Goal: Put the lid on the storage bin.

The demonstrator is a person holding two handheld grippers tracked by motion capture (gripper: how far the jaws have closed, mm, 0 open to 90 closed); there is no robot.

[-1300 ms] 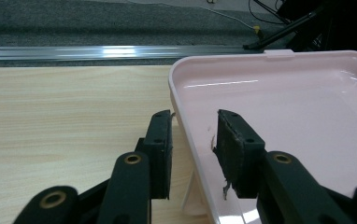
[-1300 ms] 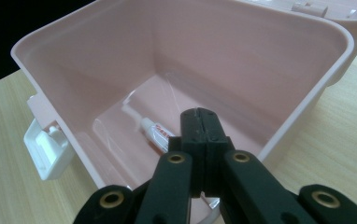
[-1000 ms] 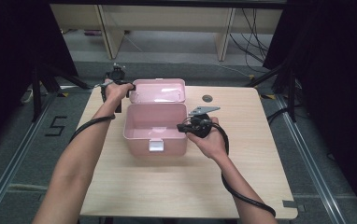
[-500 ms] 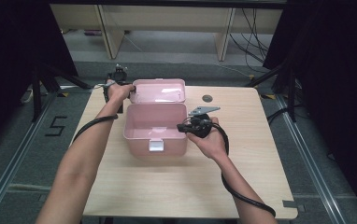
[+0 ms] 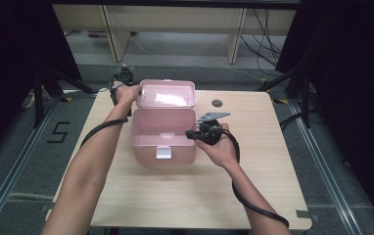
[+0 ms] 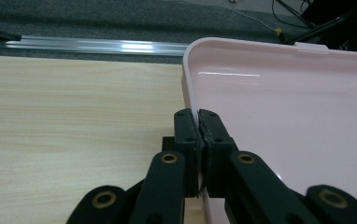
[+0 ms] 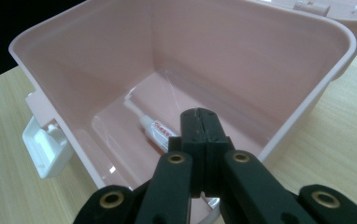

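An open pink box (image 5: 163, 132) stands mid-table with its lid (image 5: 165, 94) leaning back. Inside it lies a small white tube (image 7: 155, 133). My left gripper (image 6: 199, 122) is at the lid's left edge (image 6: 188, 70); its jaws have just been closing and now pinch the thin rim between the pads. In the high view the left gripper (image 5: 136, 94) sits under the hand at that edge. My right gripper (image 7: 200, 114) is shut with nothing seen between its pads, reaching over the box's right rim (image 7: 307, 98). In the high view the right gripper (image 5: 192, 133) rests at that wall.
A white latch (image 5: 163, 152) hangs on the box's front wall. A small dark round thing (image 5: 217, 103) lies on the table (image 5: 273, 161) behind the right hand. Black cables trail from both grippers across the wood.
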